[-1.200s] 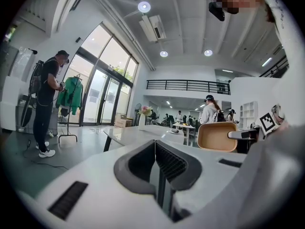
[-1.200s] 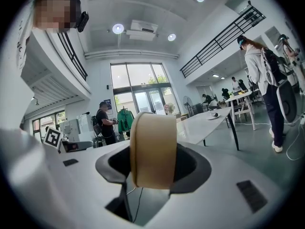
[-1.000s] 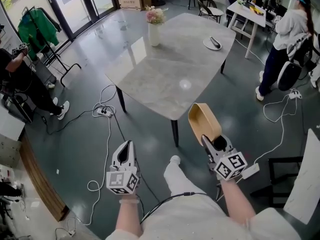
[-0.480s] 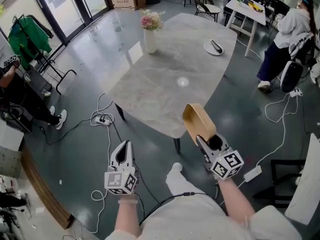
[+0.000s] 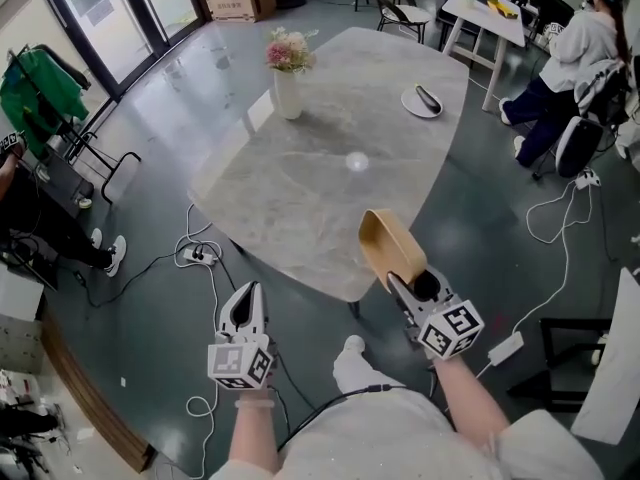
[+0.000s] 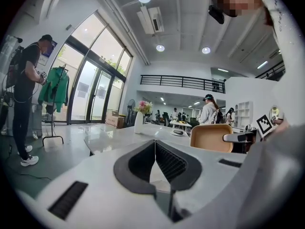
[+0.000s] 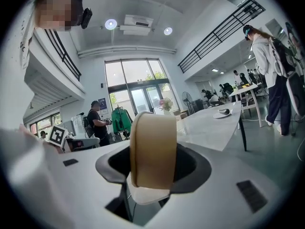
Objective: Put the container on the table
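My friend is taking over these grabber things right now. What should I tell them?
Left gripper: shut, nothing in it, held low in front of the table.
Right gripper: shut on the tan container, which is up on its edge in the air by the table's near edge.
Far end of the table: a vase of flowers and a plate.
Done: the container is gripped.
Left: lay it flat on the table, probably on the near part, then let go.

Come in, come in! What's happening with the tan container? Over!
Right gripper clamped on container, not yet on table. Left gripper shut, empty. Vase, plate at far end.
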Action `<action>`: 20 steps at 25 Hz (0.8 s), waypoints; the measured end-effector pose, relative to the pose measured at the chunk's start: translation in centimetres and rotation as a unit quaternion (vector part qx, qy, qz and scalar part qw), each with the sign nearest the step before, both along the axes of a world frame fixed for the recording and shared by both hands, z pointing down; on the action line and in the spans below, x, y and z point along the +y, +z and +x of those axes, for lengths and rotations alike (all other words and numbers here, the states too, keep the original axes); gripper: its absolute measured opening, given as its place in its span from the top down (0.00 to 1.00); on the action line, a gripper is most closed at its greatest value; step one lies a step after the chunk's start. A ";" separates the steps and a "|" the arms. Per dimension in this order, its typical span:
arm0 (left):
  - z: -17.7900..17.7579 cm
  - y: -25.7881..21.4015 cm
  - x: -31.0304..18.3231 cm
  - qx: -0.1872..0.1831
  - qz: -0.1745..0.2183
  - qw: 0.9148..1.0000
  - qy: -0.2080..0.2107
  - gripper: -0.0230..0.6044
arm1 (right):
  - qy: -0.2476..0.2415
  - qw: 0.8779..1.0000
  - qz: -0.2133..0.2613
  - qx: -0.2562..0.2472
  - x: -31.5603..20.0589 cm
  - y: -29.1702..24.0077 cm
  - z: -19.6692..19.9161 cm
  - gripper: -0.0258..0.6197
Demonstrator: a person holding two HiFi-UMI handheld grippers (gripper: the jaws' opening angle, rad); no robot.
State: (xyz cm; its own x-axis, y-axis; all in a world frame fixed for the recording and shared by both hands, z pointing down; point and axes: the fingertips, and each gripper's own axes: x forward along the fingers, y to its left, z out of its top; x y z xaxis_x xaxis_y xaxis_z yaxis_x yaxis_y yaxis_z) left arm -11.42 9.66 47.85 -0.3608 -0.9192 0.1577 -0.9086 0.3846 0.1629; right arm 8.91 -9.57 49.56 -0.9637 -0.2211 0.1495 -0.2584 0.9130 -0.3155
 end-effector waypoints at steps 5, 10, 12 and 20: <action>-1.2 0.4 -2.2 0.000 0.001 1.000 0.012 0.95 | 0.004 1.000 -0.001 0.002 -0.9 0.5 -0.7 0.63; -2.4 0.0 -4.5 -0.004 0.002 1.000 0.024 0.95 | 0.008 1.000 -0.006 0.007 -2.2 1.0 -1.3 0.63; -2.9 -0.1 -5.1 -0.005 -0.001 1.000 0.027 0.95 | 0.012 1.000 -0.009 0.006 -2.9 1.0 -1.7 0.63; -5.1 -0.7 -6.6 -0.010 -0.004 1.000 0.026 0.95 | 0.010 1.000 -0.016 0.001 -4.0 1.0 -3.8 0.63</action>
